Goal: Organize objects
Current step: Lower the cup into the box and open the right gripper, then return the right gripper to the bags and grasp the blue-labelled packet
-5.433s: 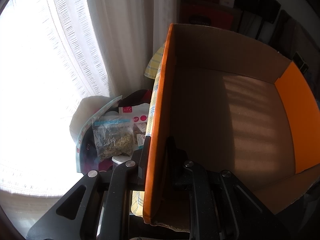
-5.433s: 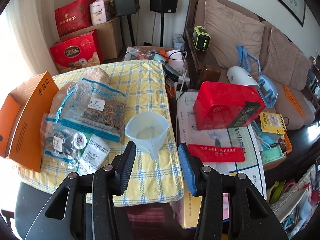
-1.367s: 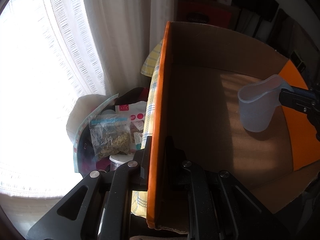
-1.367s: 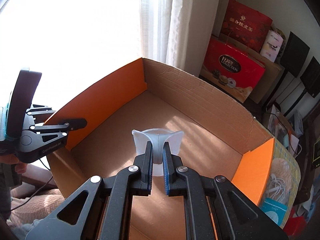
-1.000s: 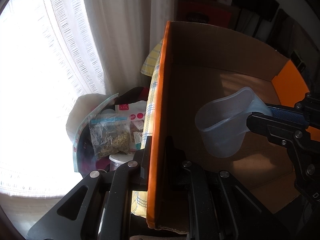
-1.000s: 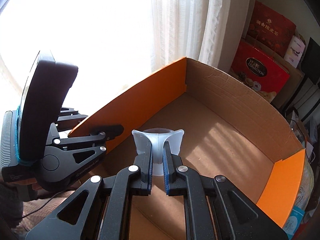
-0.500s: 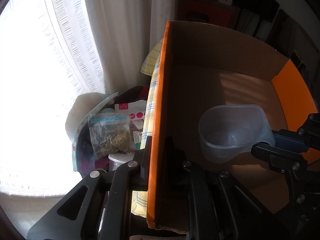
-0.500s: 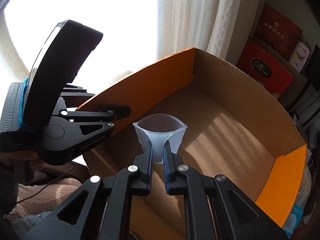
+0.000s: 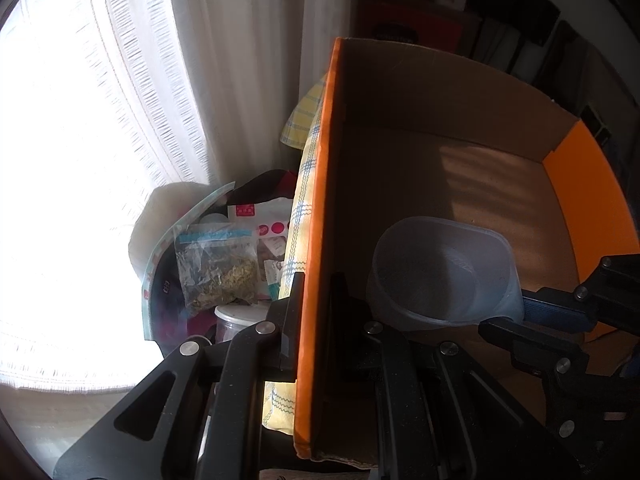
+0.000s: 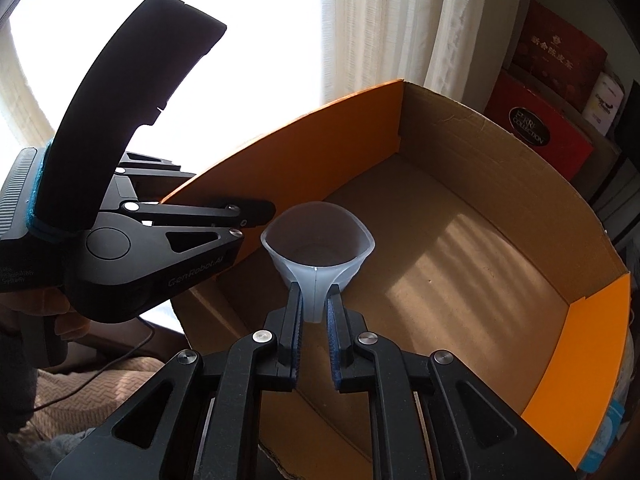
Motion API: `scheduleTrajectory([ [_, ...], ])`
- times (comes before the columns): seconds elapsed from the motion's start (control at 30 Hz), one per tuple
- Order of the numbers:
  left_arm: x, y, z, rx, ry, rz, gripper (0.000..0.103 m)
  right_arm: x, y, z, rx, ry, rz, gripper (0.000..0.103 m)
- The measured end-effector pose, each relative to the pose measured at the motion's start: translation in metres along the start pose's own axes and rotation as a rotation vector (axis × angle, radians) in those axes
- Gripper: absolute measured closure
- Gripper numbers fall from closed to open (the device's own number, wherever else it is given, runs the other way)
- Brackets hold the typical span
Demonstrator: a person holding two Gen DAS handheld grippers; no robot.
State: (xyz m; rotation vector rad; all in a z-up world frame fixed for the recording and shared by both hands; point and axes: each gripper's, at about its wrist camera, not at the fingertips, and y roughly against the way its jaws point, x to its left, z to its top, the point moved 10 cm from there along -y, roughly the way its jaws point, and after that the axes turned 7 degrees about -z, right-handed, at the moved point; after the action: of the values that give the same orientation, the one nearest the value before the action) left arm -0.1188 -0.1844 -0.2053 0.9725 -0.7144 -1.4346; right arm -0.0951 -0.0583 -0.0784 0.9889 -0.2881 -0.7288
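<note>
My right gripper (image 10: 314,316) has its jaws just beginning to ease apart, with the handle tab of the translucent plastic measuring cup (image 10: 318,252) between the blue pads, which look to be touching it. The cup sits upright, mouth up, low inside the open cardboard box with orange flaps (image 10: 460,216), close to the near corner; I can't tell whether its base is on the box floor.

My left gripper (image 9: 314,320) is clamped tight on the orange side wall of that box, one finger outside, one inside, steadying it.

The cup reads as light, thin-walled and a bit flexible, smooth enough to slip, so that stiff tab is the place to hold it; squeezing the body would likely bow it. Empty, it could tip if I pull away crookedly.

Beyond the box wall lie a clear zip bag of dried herbs (image 9: 218,268) and other packets on the yellow checked cloth (image 9: 304,184), beside the white curtain (image 9: 224,60). Those are probably next.
</note>
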Motion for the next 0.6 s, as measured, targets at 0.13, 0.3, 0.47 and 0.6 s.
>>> scheduleTrajectory([
  [0.13, 0.016, 0.006, -0.005, 0.008, 0.004, -0.008, 0.092, -0.012, 0.013, -0.003, -0.013, -0.051, -0.002, 0.076],
  [0.3, 0.016, 0.004, -0.005, 0.010, 0.009, -0.014, 0.092, -0.029, 0.036, -0.010, -0.027, -0.096, -0.004, 0.072],
  [0.47, 0.016, 0.004, -0.005, 0.009, 0.004, -0.015, 0.093, -0.060, 0.076, -0.021, -0.071, -0.155, -0.055, 0.072],
  [0.6, 0.016, 0.007, -0.006, 0.009, -0.009, -0.014, 0.093, -0.091, 0.107, -0.034, -0.096, -0.197, -0.104, 0.069],
])
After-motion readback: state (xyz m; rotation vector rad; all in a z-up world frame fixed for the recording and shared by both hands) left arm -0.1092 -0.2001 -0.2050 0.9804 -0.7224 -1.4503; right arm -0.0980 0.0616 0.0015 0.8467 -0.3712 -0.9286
